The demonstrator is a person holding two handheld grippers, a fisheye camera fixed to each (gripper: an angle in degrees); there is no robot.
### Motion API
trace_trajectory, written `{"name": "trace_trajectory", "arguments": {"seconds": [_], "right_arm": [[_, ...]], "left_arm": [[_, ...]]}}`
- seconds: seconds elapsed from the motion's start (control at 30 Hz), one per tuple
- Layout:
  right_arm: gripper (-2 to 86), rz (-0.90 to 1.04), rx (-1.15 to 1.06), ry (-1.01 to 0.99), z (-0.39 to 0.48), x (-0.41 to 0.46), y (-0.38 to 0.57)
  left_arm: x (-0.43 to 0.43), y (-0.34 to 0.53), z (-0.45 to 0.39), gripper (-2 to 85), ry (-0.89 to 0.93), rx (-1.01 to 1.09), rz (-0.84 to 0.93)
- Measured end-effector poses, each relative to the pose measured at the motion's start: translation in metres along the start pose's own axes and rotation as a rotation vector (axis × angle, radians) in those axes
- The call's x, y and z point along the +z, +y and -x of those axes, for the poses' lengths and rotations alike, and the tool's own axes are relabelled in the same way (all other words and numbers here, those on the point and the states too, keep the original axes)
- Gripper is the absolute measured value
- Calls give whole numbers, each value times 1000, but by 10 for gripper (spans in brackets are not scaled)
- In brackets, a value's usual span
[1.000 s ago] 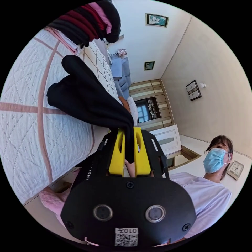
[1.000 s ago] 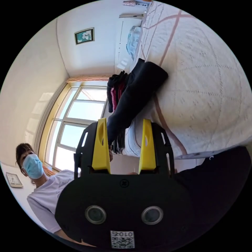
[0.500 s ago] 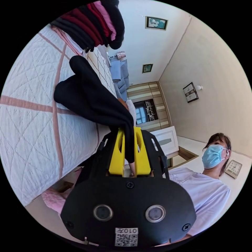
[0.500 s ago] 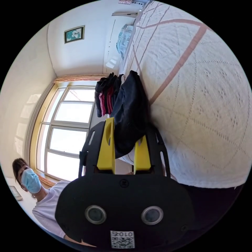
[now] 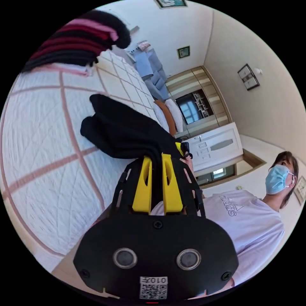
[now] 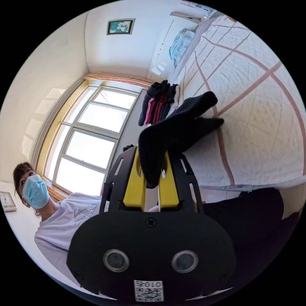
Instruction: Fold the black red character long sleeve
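The black long sleeve [image 5: 124, 134] lies bunched on the white quilted bed [image 5: 41, 153], one end lifted off the bed's edge. My left gripper [image 5: 156, 157] is shut on that lifted end, black cloth pinched between its yellow jaws. In the right gripper view the same black long sleeve [image 6: 181, 130] rises from the bed [image 6: 264, 127] into my right gripper [image 6: 150, 155], which is shut on a thick fold of it. The garment's red character print is hidden. The right gripper's yellow tip [image 5: 180, 147] peeks out behind the cloth in the left gripper view.
A stack of folded black, red and pink clothes [image 5: 76, 41] sits farther along the bed, also the stack [image 6: 159, 103] by the window [image 6: 86, 140]. A person in a pale shirt [image 5: 251, 223] stands at the bed's edge. Pillows [image 5: 169, 114], a cabinet and a door lie beyond.
The right gripper has closed from open onto the black cloth and lifted it. The left gripper has kept its grip; both views have rolled.
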State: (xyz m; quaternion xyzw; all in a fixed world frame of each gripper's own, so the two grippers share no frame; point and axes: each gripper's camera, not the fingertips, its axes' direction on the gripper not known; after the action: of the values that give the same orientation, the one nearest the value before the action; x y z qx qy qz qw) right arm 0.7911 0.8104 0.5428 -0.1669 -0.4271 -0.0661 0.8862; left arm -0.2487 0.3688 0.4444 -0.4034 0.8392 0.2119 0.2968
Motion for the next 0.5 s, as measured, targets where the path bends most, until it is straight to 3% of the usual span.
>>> {"name": "trace_trajectory", "arguments": {"seconds": [0.13,0.23,0.5], "right_arm": [[75,-119,-104,-27,58,-58,62],[75,-215,-143,4,90,-101,114],[76,-505,-107,130,125,-239,153]], "left_arm": [[18,-54,-73,67,11,221,90],[55,-91,-114,66,162,325,158],[253,-254,-189,64,380,439,418]]}}
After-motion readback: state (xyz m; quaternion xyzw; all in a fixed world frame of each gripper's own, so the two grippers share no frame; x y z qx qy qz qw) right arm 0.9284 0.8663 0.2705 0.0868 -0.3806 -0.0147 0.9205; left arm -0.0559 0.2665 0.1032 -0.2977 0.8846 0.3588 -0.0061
